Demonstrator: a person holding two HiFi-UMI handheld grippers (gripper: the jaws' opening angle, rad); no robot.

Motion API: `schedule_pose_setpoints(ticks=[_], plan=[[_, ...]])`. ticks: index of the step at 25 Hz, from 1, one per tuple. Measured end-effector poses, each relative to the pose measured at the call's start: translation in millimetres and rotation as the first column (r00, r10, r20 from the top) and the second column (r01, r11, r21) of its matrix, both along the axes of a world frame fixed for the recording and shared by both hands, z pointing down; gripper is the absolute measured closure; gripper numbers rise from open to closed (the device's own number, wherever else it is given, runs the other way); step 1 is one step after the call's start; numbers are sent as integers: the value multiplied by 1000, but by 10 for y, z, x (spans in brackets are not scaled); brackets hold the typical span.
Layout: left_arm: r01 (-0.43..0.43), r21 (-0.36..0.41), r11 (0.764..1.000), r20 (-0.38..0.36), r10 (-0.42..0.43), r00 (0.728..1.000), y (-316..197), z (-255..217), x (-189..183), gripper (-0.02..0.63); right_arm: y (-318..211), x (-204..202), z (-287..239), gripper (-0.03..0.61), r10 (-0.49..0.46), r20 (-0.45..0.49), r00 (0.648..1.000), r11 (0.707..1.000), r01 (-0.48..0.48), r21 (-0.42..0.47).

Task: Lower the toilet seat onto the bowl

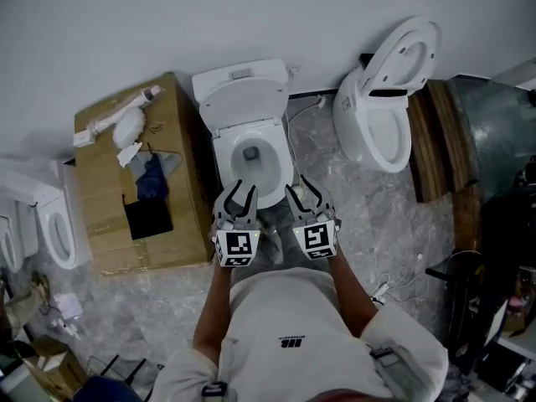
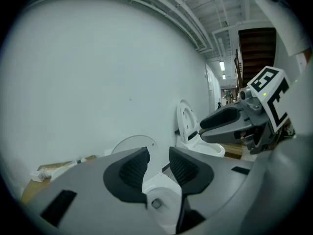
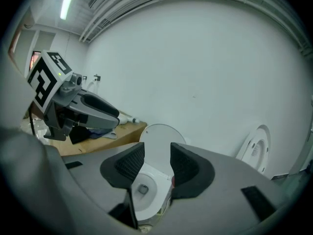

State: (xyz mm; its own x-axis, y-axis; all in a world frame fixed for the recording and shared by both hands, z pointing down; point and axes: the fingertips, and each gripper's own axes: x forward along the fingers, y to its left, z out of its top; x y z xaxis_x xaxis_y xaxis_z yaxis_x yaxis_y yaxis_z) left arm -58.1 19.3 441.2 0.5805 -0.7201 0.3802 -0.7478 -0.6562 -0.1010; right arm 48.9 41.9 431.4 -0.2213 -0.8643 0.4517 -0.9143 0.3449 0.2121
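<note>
The white oval toilet seat [image 1: 241, 100] stands raised at the back of the white ceramic toilet bowl [image 1: 223, 152], leaning against the cistern by the pale wall; seat and lid lie together there and I cannot tell one from the other. The bowl is uncovered, with its dark drain showing. The left gripper [image 1: 243, 193] and the right gripper [image 1: 300, 191], each grey with black ribbed pads and a marker cube, hang side by side just in front of the bowl's near rim, touching neither the bowl nor the seat. In the left gripper view the left gripper [image 2: 159, 163] has its jaws a narrow gap apart, with only the distant bowl seen through the gap. The right gripper [image 3: 157, 163] looks the same in its own view: a slim gap, nothing gripped. A brown cardboard box [image 1: 100, 193] sits beside the toilet on the grey marbled floor [image 1: 360, 216], and a second white toilet [image 1: 374, 128] stands on the other side.
</note>
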Motion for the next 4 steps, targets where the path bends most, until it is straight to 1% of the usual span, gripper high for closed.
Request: schedule_pose_setpoints(ticks=[4], plan=[[8,38,999,-40,-7,999,-61,-285,-7,463,-20,-42,-252,411,17,30,999,1000,-18,24]])
